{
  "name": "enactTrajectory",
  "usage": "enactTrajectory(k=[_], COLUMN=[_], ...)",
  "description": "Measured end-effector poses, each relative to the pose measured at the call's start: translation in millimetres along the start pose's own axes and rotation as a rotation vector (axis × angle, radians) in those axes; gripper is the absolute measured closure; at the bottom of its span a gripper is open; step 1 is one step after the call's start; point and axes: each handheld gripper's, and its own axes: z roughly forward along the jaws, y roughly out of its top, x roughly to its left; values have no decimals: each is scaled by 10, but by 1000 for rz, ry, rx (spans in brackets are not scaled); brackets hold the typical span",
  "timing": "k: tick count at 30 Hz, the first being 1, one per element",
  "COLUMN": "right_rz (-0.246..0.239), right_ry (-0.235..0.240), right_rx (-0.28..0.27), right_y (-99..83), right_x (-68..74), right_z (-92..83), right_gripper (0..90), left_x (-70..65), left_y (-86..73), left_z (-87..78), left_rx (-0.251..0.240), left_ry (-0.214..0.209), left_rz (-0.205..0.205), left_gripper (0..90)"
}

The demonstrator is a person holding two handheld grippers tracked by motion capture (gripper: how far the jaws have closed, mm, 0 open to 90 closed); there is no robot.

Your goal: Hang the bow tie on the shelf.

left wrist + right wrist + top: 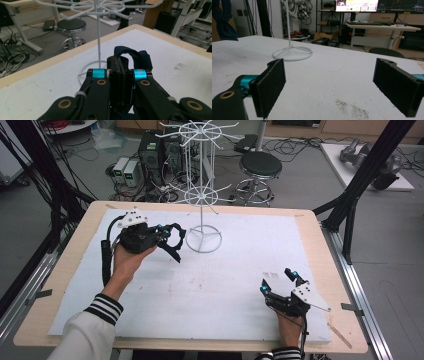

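Note:
A white wire rack (202, 195) with hook arms stands on its ring base at the back middle of the white mat (225, 290). Just left of the base, my left gripper (165, 232) is shut on a dark blue strap loop (176, 242), which hangs off its tips. In the left gripper view the jaws (120, 67) are pressed together on the strap (140, 56), with the rack's pole (99, 37) right behind. My right gripper (280, 280) rests open on the mat at the front right. Its pads (272, 85) stand wide apart with nothing between them, facing the rack base (293, 53).
The mat lies on a wooden table (320, 235). Black frame posts (360, 180) rise at the table's right and left sides. A stool (260, 167) and computer boxes (150, 155) with cables stand on the floor behind. A dark smudge (270, 275) marks the mat by the right gripper.

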Motion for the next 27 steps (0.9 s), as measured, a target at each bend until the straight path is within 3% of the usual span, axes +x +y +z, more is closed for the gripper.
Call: enactTrajectory(k=[13, 19, 27], right_rz=[-2, -2, -3], right_ry=[0, 0, 2], right_rx=[-1, -1, -3], right_y=[0, 0, 0], right_x=[-2, -2, -8], right_z=[1, 1, 1], right_gripper=[102, 102, 102], left_x=[-45, -40, -76], left_y=[245, 361, 436], left_z=[63, 139, 181], left_rx=[-22, -12, -1], left_ry=[8, 34, 31], left_rz=[17, 29, 42], left_gripper=[882, 882, 882])
